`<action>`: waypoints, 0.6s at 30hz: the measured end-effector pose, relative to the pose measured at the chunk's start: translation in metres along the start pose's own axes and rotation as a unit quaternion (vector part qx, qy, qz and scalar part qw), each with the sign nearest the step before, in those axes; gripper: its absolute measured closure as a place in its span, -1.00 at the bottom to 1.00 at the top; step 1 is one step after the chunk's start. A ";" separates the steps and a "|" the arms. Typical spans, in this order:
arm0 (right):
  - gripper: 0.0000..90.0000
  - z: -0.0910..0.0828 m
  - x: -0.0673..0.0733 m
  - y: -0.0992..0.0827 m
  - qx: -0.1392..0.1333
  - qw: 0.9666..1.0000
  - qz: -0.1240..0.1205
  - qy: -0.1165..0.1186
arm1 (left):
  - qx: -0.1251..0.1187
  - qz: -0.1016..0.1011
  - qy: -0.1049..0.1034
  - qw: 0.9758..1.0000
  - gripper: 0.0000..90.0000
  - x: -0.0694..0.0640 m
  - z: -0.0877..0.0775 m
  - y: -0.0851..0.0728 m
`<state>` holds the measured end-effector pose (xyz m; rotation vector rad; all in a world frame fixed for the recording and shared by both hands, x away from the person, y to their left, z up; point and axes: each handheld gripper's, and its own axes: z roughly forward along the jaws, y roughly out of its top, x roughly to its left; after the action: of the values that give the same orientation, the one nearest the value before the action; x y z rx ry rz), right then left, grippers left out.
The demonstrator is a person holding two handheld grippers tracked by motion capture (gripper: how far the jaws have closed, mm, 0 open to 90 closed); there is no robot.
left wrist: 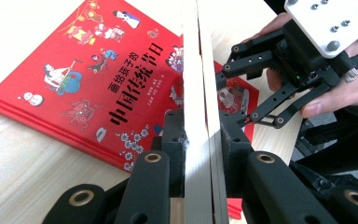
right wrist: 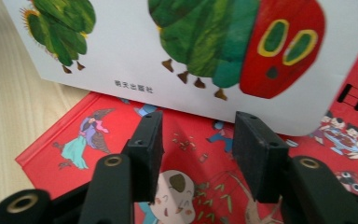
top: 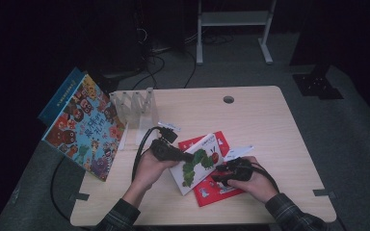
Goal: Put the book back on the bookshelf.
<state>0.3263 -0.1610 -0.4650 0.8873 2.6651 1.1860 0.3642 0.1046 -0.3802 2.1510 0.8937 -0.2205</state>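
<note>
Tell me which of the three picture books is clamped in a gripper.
The white caterpillar book: the left gripper pinches its edge. The red book lies flat beneath it, and the blue monster book leans at the table's left.

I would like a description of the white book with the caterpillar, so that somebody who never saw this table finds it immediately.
Start at the light wooden table and look at its near middle, between the person's two hands. There a white caterpillar book lies partly over a red book, with the left hand-held gripper clamped on its edge. Its white cover with a green caterpillar and red head distinguishes it from the all-red book beneath.
</note>
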 end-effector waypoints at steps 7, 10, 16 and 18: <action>-0.10 -0.002 -0.006 -0.002 -0.011 1.000 -0.002 -0.018 | -0.007 0.000 0.006 1.000 0.70 0.001 -0.005 -0.001; -0.21 -0.004 -0.008 -0.002 -0.018 0.999 -0.002 -0.026 | -0.007 0.000 0.006 1.000 0.70 0.002 -0.008 -0.001; -0.36 -0.007 -0.015 -0.004 -0.028 0.999 0.006 -0.045 | -0.015 -0.002 0.012 1.000 0.70 0.005 -0.017 -0.003; -0.36 -0.008 -0.018 -0.005 -0.031 0.998 0.008 -0.051 | -0.018 -0.002 0.015 1.000 0.70 0.007 -0.021 -0.004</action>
<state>0.3361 -0.1783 -0.4655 0.9339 2.5326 1.1858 0.3642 0.1256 -0.3712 2.1243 0.9118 -0.1741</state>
